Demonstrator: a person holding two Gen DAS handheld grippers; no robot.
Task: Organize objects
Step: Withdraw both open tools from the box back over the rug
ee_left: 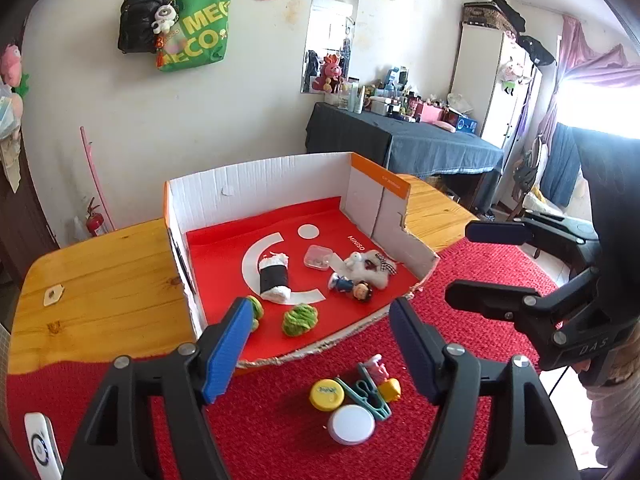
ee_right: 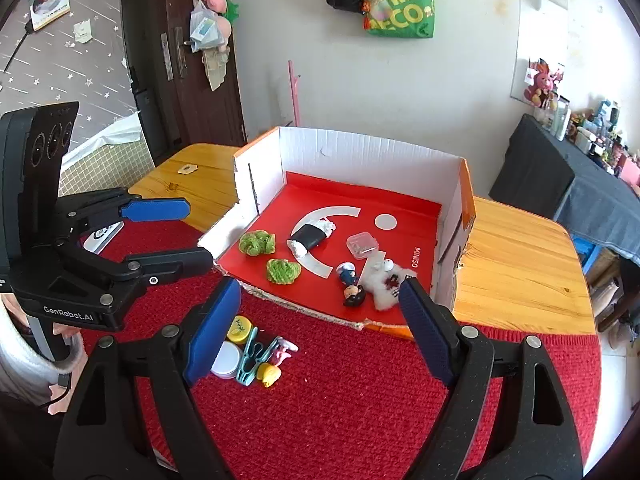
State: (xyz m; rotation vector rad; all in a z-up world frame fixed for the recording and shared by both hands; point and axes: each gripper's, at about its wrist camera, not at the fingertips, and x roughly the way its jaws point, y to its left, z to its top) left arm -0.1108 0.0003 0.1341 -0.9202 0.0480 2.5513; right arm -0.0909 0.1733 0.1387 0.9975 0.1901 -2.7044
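An open cardboard box [ee_left: 260,192] with a red floor holds a black-and-white sushi roll toy [ee_left: 274,276], two green woolly balls [ee_left: 300,318], a clear small case [ee_left: 318,257], a white plush [ee_left: 372,268] and small figurines [ee_left: 352,286]. On the red mat before it lie a yellow cap [ee_left: 327,394], a white round lid [ee_left: 351,424], teal clips [ee_left: 366,394], a pink piece [ee_left: 378,366] and a small yellow toy [ee_left: 390,390]. My left gripper [ee_left: 320,304] hangs open above the box's torn front edge, empty. My right gripper [ee_right: 320,284] is open and empty beside it.
The box stands on a wooden table [ee_left: 100,280] partly covered by the red mat [ee_left: 280,448]. A white device [ee_left: 40,444] lies at the mat's left edge. A dark-clothed table [ee_left: 400,140] with bottles stands behind. A person's pale sleeve [ee_right: 24,344] shows at the left.
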